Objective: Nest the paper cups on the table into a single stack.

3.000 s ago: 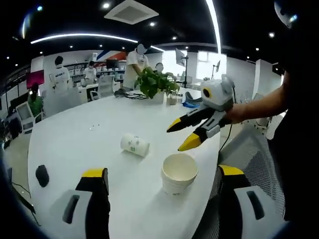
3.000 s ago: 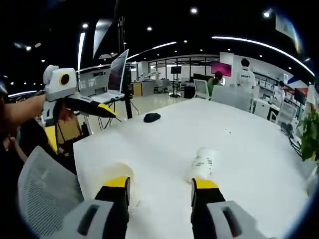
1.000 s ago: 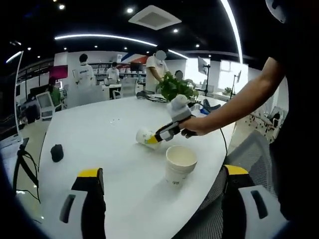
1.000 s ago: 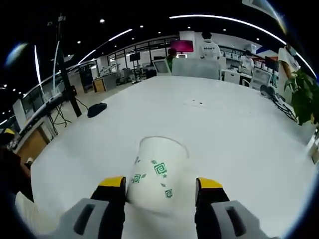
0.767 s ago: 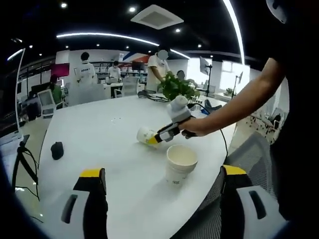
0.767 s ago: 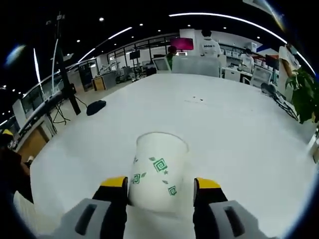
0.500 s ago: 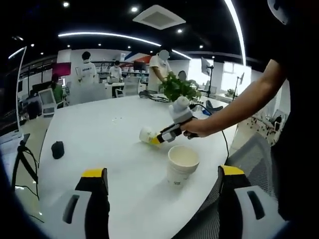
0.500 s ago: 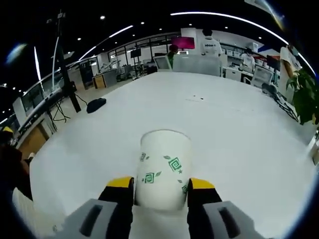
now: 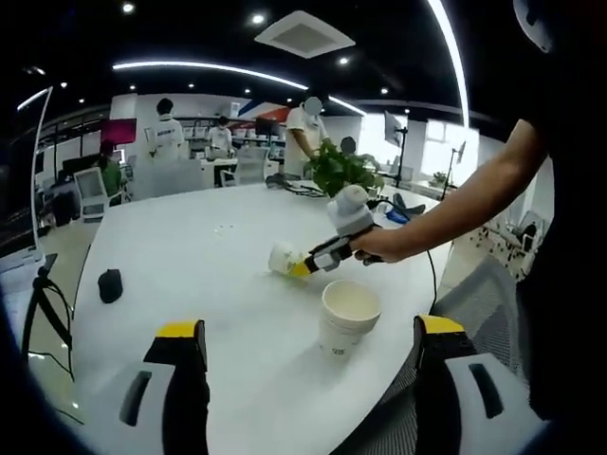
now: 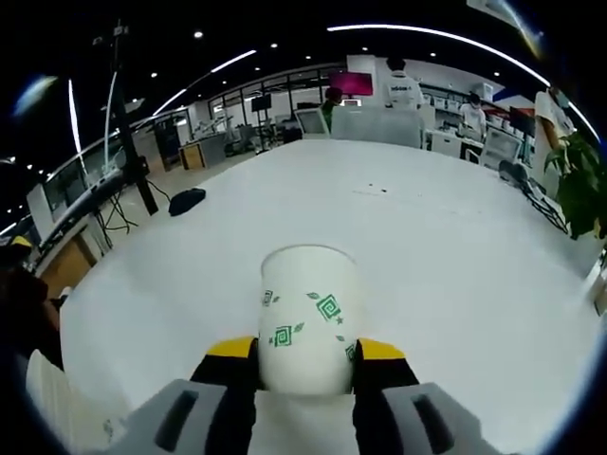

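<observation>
Right tool (image 10: 303, 355) now clamped on white green-patterned paper cup (image 10: 305, 318), jaws narrower than 1 second ago. Left tool (image 9: 308, 355) wide open, empty, above white worktop (image 9: 190, 265) near upright white paper cup (image 9: 348, 315).

Right yellow-tipped grey two-jaw gripper (image 10: 304, 353) clamped on something, held by a bare outstretched forearm (image 9: 455, 201), left yellow-tipped gripper (image 9: 303, 334) jaws spread wide
</observation>
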